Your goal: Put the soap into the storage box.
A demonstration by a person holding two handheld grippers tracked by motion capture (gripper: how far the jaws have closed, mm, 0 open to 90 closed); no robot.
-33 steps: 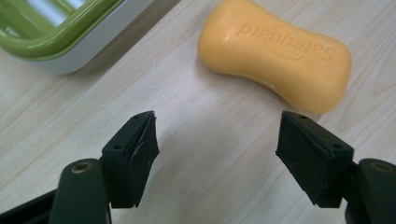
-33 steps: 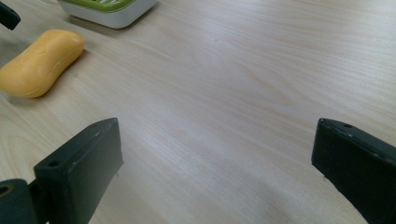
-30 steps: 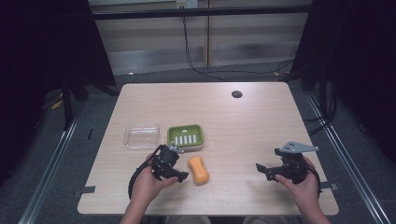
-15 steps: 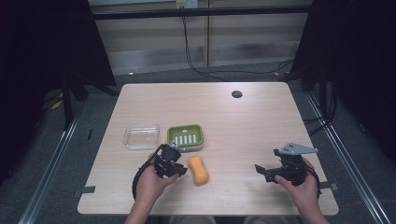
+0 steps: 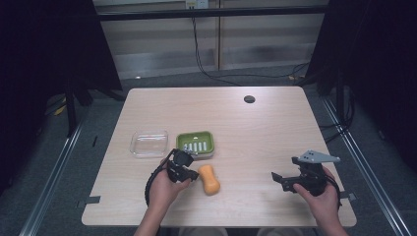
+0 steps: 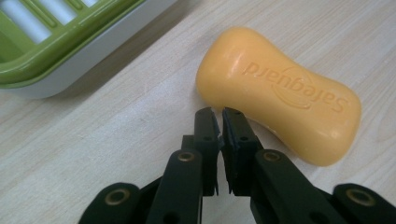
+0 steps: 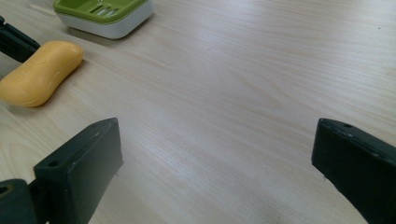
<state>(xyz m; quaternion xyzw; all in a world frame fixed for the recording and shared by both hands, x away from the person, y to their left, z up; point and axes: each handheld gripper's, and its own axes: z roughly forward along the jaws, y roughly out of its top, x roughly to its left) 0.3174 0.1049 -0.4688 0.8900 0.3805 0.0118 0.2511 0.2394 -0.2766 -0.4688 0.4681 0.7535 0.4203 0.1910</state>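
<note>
Two grippers rest low over the table [image 5: 255, 128]. Left gripper [image 6: 218, 116]: jaws closed together, empty, tips just beside the orange soap bar [image 6: 280, 91], which lies on the wood near the green soap dish [image 5: 195, 144]. Right gripper [image 5: 279, 179]: jaws spread wide, empty, well apart from the soap.

Counter [image 7: 261, 79]: pale wood grain, matt. Soap bar [image 6: 280, 91]: smooth, waxy orange, embossed lettering. Soap dish [image 6: 60, 42]: glossy green plastic on white base; lid [image 5: 148, 143] clear plastic.
</note>
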